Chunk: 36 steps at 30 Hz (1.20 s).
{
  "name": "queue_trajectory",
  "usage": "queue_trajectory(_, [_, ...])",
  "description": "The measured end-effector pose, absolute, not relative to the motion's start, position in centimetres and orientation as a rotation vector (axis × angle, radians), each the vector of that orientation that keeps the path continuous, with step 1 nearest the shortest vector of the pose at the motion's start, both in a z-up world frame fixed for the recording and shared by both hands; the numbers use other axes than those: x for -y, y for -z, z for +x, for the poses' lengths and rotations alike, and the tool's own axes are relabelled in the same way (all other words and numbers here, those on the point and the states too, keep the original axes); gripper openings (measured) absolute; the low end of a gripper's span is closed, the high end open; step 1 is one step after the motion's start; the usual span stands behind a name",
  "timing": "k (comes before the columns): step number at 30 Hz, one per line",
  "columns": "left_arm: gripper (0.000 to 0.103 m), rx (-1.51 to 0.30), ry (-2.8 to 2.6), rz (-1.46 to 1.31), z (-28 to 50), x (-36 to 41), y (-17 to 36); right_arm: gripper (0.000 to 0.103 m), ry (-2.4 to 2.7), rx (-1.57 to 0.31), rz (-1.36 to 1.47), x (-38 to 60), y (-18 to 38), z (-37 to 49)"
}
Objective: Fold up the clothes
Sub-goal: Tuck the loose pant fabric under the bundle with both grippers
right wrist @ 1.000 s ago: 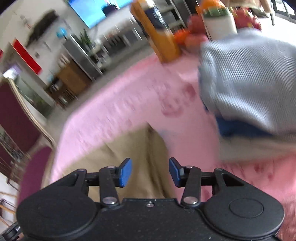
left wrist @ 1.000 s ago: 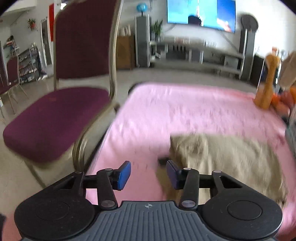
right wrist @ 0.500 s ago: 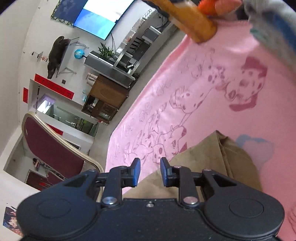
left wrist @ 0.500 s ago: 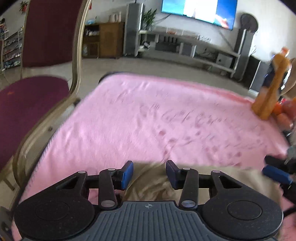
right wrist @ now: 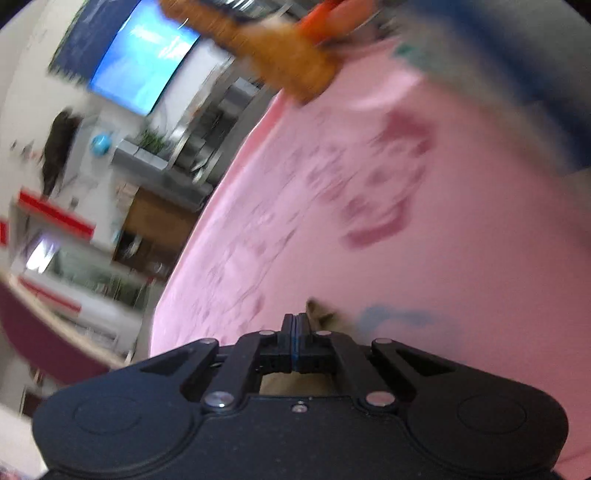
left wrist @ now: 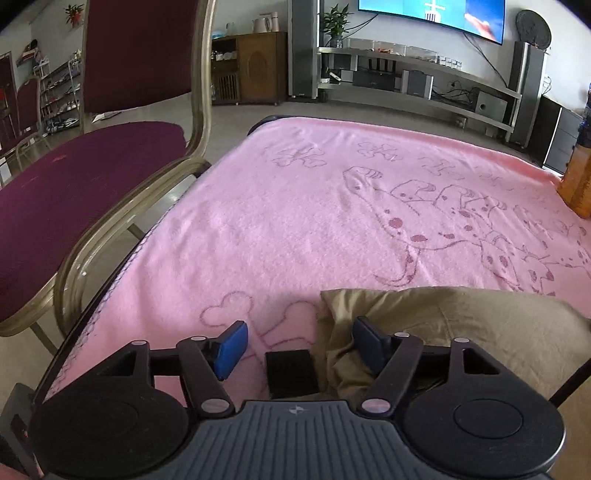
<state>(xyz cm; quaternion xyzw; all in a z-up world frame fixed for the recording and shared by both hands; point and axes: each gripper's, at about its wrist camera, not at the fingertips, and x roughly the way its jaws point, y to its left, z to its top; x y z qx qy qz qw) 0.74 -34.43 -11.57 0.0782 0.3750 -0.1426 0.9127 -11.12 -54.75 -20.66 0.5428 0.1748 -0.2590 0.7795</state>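
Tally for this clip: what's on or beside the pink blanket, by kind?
Garments: 1, khaki garment
Blankets: 1, pink blanket
Chairs: 1, maroon chair
Orange toys: 1, orange toy
Total: 4

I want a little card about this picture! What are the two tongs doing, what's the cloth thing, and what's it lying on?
cloth: tan garment, crumpled, lying on the blanket
surface: pink blanket with spotted-dog drawings
left tongs: open, one finger against the garment's edge
right tongs: shut, a tan scrap beside the tips; view too blurred to tell if pinched
beside the blanket: maroon chair
far end: TV
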Motion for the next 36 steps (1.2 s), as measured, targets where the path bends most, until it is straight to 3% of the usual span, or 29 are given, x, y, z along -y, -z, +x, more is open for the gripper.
queue_trajectory(4, [0.07, -0.772, 0.22, 0.216, 0.2, 33.5, 11.3, 0.001, 0.656, -0.338, 1.259, 55.2, 21.0, -14.2])
queue_trajectory(6, [0.062, -0.784, 0.176, 0.219, 0.0, 32.5, 10.9, 0.01, 0.695, -0.339, 1.256, 54.8, 20.3, -15.3])
queue_trajectory(7, [0.061, -0.794, 0.158, 0.196, -0.1, 31.7, 10.5, 0.024, 0.709, -0.343, 1.239, 54.6, 19.7, -15.7])
queue_trajectory(8, [0.054, -0.795, 0.145, 0.177, -0.3, 30.9, 9.9, 0.03, 0.709, -0.348, 1.222, 54.3, 19.1, -16.1])
queue_trajectory(12, [0.052, -0.797, 0.194, 0.092, -1.9, 27.7, 7.4, 0.032, 0.565, -0.365, 1.192, 53.0, 15.7, -18.0])
queue_trajectory(17, [0.052, -0.798, 0.418, 0.033, -4.9, 25.8, 5.7, 0.052, 0.451, -0.414, 1.057, 50.1, 12.7, -19.9])
queue_trajectory(21, [0.051, -0.725, 0.621, 0.063, -7.1, 27.6, 5.2, 0.05, 0.344, -0.456, 1.009, 48.6, 12.6, -18.8])
queue_trajectory(24, [0.052, -0.712, 0.7, 0.137, -8.1, 29.8, 5.9, 0.041, 0.22, -0.509, 0.994, 47.1, 13.1, -17.0])
queue_trajectory(27, [0.054, -0.801, 0.667, 0.249, -7.4, 31.5, 8.5, 0.041, 0.151, -0.603, 0.983, 46.0, 14.3, -15.4])
queue_trajectory(28, [0.059, -0.836, 0.642, 0.277, -7.0, 31.8, 9.4, 0.041, 0.15, -0.644, 0.991, 45.9, 15.0, -14.8])
queue_trajectory(30, [0.068, -0.894, 0.607, 0.286, -6.0, 31.8, 10.5, 0.032, 0.175, -0.705, 1.042, 46.2, 16.5, -14.4])
queue_trajectory(31, [0.068, -0.916, 0.606, 0.261, -5.6, 31.5, 10.4, 0.025, 0.184, -0.714, 1.073, 46.4, 16.8, -14.6])
queue_trajectory(36, [0.069, -1.033, 0.596, 0.157, -5.2, 28.8, 9.9, 0.025, 0.191, -0.705, 1.215, 47.2, 17.3, -16.8])
